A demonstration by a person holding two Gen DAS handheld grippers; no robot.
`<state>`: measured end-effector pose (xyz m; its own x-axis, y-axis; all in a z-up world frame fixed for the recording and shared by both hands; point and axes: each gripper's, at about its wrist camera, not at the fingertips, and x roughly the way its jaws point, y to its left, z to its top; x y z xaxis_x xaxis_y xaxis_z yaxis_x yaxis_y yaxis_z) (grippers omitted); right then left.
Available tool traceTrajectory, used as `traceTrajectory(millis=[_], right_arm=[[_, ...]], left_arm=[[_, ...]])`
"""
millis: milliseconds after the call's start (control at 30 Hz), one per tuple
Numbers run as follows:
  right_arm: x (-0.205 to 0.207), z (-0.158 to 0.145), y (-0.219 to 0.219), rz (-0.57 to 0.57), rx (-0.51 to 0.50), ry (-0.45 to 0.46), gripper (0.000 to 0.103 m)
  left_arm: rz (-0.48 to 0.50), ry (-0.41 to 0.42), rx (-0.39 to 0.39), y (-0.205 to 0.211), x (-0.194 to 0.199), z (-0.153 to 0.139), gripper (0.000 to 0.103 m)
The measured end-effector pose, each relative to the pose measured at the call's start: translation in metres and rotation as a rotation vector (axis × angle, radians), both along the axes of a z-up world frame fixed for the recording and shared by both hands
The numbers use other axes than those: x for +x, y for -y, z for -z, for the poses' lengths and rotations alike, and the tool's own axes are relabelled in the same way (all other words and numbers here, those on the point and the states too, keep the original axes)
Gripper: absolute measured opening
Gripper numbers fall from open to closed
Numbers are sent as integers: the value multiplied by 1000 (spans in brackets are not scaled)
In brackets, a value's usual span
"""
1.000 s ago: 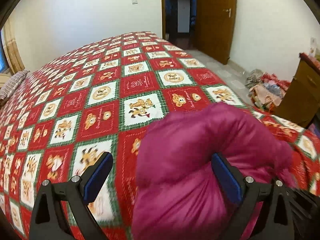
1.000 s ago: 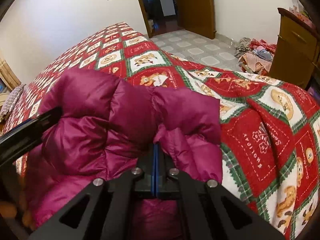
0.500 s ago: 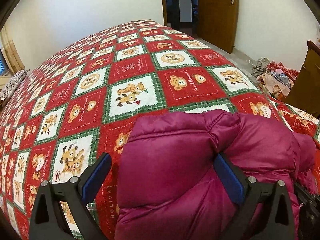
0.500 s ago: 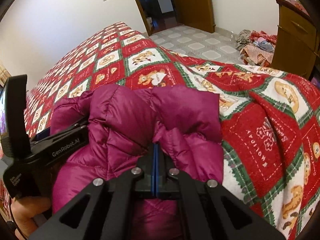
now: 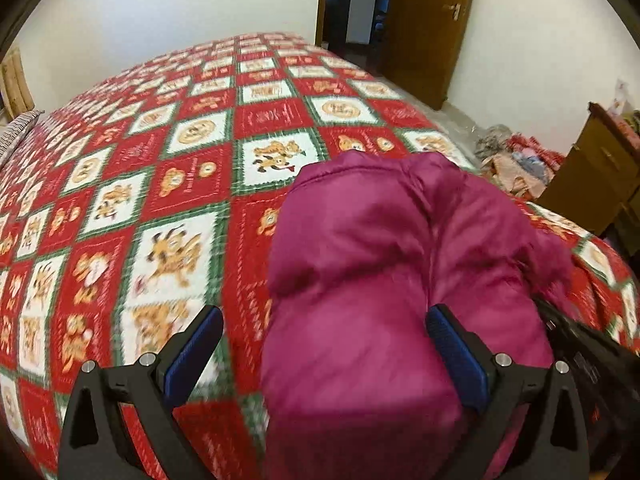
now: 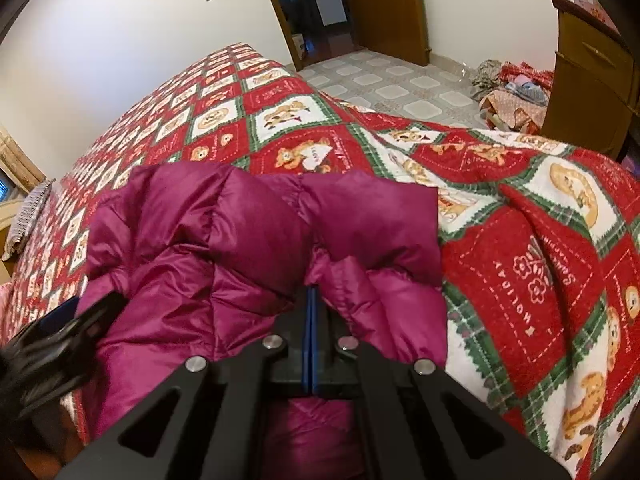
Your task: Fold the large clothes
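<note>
A magenta puffer jacket (image 5: 392,264) lies bunched on the near part of a bed with a red, green and white cartoon quilt (image 5: 168,168). My left gripper (image 5: 324,356) is open, its blue pads wide apart; the jacket bulges up between them and against the right pad. My right gripper (image 6: 311,300) is shut on a fold of the jacket (image 6: 256,232), its blue pads pressed together with fabric bunched around them. The left gripper shows as a black blurred shape (image 6: 52,340) at the left of the right wrist view.
A wooden dresser (image 6: 592,72) stands at the right. A heap of clothes (image 6: 512,92) lies on the tiled floor beside it. A brown door (image 5: 424,24) stands open at the far wall. A striped pillow (image 6: 28,220) lies at the bed's far left.
The left gripper has pulled back and swung; its view is blurred and the jacket sits further right and higher. The right gripper stays shut on the jacket, which has shifted little.
</note>
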<state>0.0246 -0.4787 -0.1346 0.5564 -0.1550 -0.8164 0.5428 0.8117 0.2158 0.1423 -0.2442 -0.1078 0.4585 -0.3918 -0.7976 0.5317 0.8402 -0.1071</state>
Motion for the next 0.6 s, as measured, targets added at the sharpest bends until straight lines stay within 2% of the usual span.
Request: traceTrajectory(millis=[133,300,367,433,500,600], right_arm=[[-2,-3,-2,-2,-13,0,0],[-22,-19,-11,-5,-18,17,3],[-31,-28,-17,-6,-37,27,6],[-45,-39,-29,-5,-74,40,15],[-55,-44,-42,-11,-89,39,20],[-67,-46,-58,-10,-99,40,21]], left_arm=[[26,19,30,-1,-13,-2,102],[47,23,27,-10,-22,-16,102],[54,29,27,-13,-29,-18,102],[68,30,30,-16,-37,-18,102],[81,43,48,-16,-44,-15,102],[86,36,60,-19,-49,-11,102]])
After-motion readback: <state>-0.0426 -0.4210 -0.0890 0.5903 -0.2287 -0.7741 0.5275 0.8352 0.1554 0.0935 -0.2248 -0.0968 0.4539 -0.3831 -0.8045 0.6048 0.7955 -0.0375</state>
